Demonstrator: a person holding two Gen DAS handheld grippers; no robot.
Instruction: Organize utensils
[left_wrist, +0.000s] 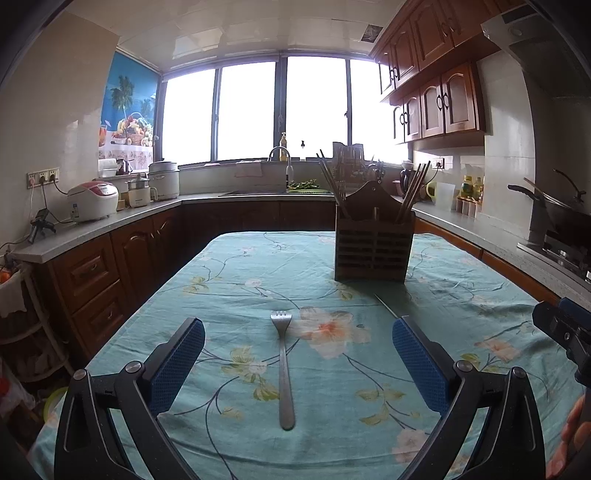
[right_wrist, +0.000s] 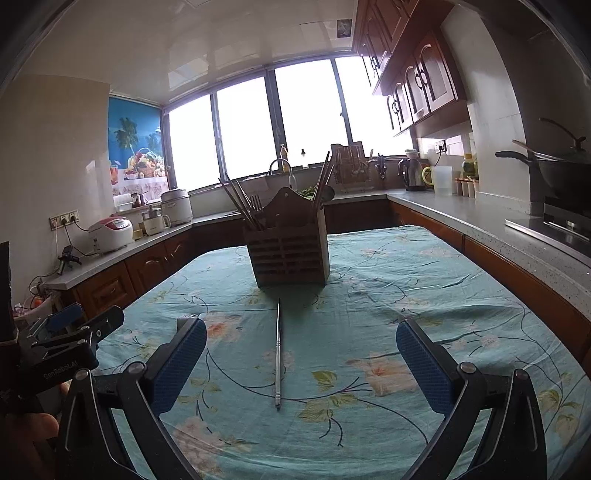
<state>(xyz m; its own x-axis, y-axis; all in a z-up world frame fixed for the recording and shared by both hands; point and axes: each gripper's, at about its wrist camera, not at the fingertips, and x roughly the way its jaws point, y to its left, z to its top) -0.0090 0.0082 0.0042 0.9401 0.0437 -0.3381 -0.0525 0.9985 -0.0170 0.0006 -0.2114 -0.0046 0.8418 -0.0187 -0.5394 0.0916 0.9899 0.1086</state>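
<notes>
A steel fork (left_wrist: 283, 369) lies on the floral teal tablecloth (left_wrist: 229, 295), tines pointing away, between the open fingers of my left gripper (left_wrist: 298, 339). A thin metal chopstick (right_wrist: 278, 350) lies lengthwise between the open fingers of my right gripper (right_wrist: 301, 339); its tip also shows in the left wrist view (left_wrist: 386, 305). A wooden utensil holder (left_wrist: 373, 236) with several chopsticks stands at the far side of the table; the right wrist view (right_wrist: 290, 245) shows a fork in it too. Both grippers are empty.
The right gripper's body (left_wrist: 565, 328) shows at the left view's right edge, the left gripper's body (right_wrist: 62, 347) at the right view's left edge. Kitchen counters (right_wrist: 480, 221) with a rice cooker (left_wrist: 94, 201), kettle (right_wrist: 413, 173) and wok (right_wrist: 561, 173) surround the table.
</notes>
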